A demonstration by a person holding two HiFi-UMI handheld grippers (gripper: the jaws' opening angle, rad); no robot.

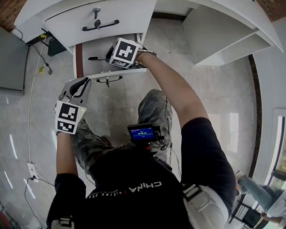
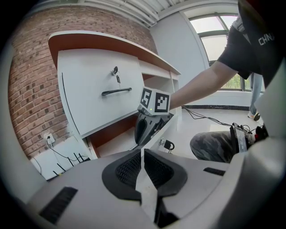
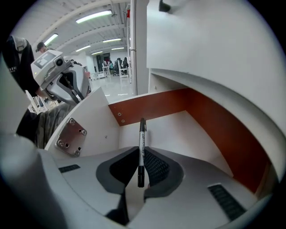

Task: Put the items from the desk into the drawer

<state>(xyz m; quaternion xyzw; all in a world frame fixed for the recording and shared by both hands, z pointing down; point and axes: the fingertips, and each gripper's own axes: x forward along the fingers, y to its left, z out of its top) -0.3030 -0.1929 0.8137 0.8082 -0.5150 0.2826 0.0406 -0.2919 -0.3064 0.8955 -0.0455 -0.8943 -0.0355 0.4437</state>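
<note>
A black pen is clamped tight between the jaws of the right gripper; the pen is pointed straight ahead, and its far end is stuck out past the jaws. The pen is held inside the open drawer, over its white bottom; the drawer's inside walls are coloured red-brown; it cannot be told if the pen is touching the bottom.

The jaws of the left gripper are pressed together, and nothing is held between them; in the head view this gripper is seen outside the drawer, a little to its left and nearer the person, above the grey floor and just beside the person's knee.

Above the open drawer a shut drawer is seen; a black handle and a key are fixed on its white front.
</note>
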